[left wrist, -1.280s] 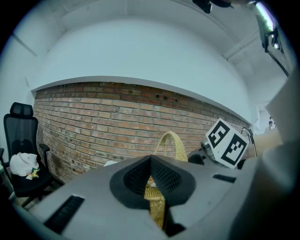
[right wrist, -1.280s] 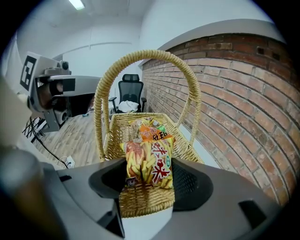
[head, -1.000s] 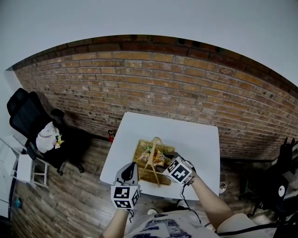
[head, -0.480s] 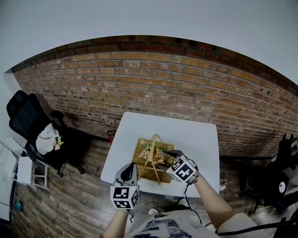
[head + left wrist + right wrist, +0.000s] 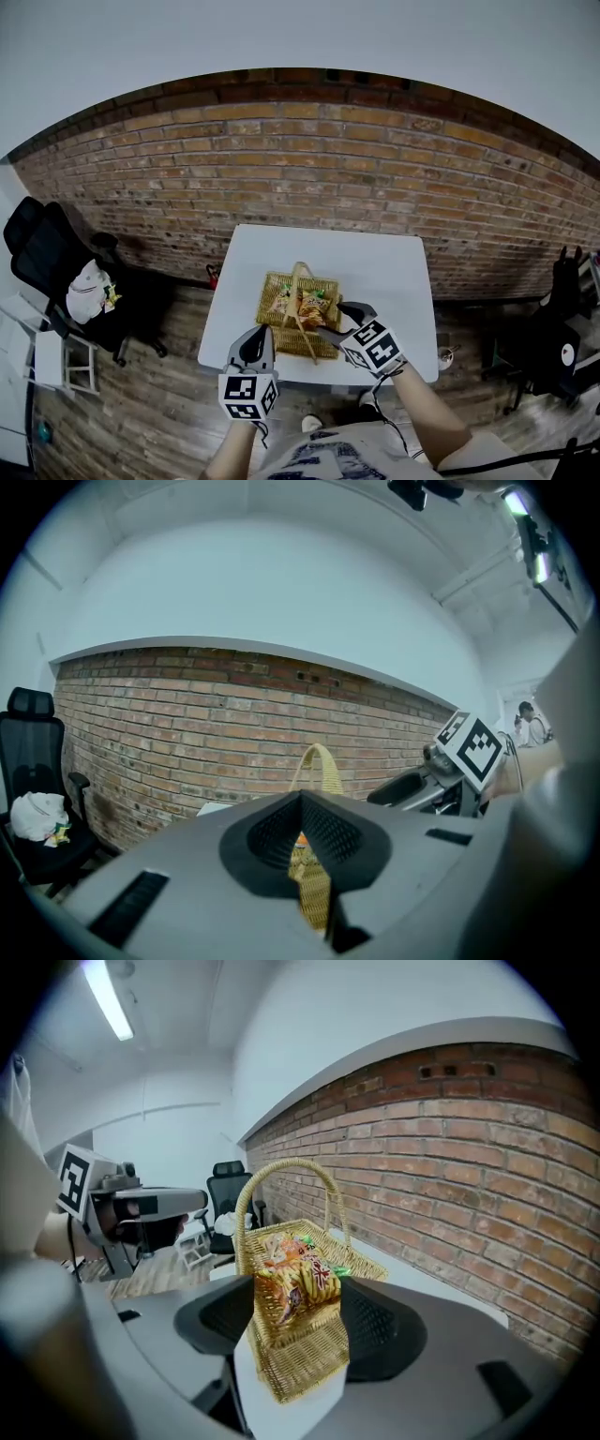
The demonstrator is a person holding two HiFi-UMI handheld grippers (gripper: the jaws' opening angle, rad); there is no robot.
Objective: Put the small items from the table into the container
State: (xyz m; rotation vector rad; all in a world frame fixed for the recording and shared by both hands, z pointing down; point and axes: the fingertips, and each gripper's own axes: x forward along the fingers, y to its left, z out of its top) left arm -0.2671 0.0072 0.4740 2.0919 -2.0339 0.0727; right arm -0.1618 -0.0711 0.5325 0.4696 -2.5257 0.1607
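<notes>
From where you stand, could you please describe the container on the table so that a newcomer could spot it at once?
In front of the brick wall stands a white table. Toward its near edge sits a rectangular tan wicker basket with a tall arched handle, colourful snack packets inside. It is the only woven thing there.
</notes>
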